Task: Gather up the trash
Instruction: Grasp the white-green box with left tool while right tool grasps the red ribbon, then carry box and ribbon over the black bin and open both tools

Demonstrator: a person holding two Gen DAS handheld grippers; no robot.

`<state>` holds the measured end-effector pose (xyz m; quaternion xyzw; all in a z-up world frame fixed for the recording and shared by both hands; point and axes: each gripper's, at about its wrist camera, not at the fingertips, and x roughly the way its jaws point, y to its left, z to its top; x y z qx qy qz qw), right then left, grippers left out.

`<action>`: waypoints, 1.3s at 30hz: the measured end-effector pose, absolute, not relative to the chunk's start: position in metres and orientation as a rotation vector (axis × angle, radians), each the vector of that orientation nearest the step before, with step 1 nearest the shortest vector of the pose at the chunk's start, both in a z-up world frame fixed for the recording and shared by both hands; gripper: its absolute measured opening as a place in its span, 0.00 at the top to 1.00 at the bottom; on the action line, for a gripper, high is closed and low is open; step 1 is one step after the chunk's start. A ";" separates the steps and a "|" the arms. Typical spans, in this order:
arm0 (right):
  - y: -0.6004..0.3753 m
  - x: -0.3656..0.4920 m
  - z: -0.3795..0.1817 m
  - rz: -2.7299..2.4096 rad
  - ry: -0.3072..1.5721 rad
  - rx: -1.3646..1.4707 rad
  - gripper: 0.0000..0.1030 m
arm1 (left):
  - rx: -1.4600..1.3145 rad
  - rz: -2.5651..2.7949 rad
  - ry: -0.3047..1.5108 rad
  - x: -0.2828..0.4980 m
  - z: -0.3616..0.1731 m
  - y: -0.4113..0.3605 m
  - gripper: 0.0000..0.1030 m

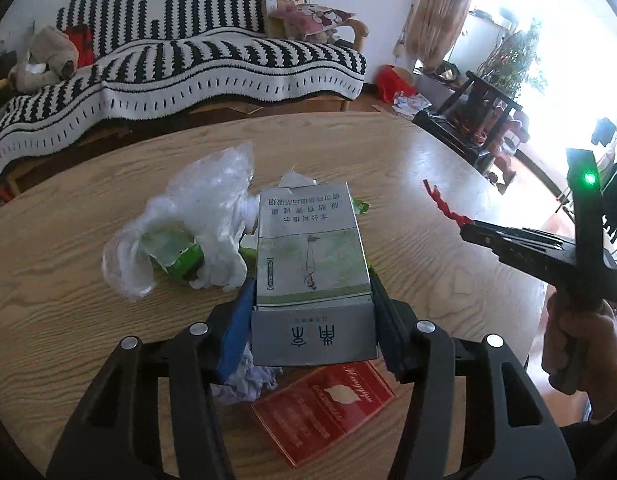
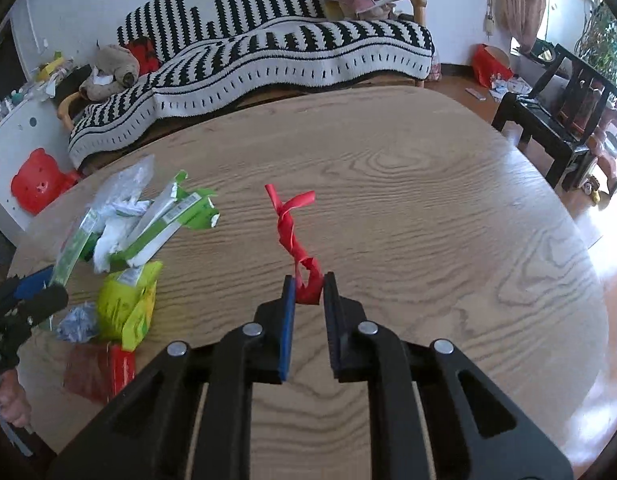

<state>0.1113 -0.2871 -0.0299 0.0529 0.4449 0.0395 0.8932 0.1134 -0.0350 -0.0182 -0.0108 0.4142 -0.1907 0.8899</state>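
A: Oval wood-grain table (image 2: 408, 208): right half bare out to its edge; striped sofa (image 2: 268, 52) beyond.

B: Litter heaped left. Left gripper (image 1: 312, 292) clamps grey cardboard cigarette carton (image 1: 312, 264) above it. Right gripper (image 2: 309, 294) pinches twisted red plastic strip (image 2: 292, 236), lifted mid-table.

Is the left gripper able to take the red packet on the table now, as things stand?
Probably not yet: the left gripper is shut on the grey carton, so its jaws are full. The red packet lies uncovered just below.

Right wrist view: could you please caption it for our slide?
Right gripper pinches a twisted red plastic strip above the wooden table.
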 end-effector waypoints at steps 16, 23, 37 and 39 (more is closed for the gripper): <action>-0.377 -0.003 0.011 -0.014 0.861 0.197 0.85 | 0.061 -0.577 0.819 0.068 -0.010 -0.150 0.47; -0.457 -0.070 0.013 -0.143 0.841 0.322 0.85 | 0.076 -0.726 0.824 0.043 -0.020 -0.227 0.47; -0.566 -0.148 -0.029 -0.332 0.911 0.517 0.85 | 0.203 -0.974 0.893 -0.015 -0.077 -0.369 0.47; -0.570 -0.151 -0.033 -0.335 0.921 0.535 0.85 | 0.211 -0.975 0.906 -0.013 -0.083 -0.376 0.47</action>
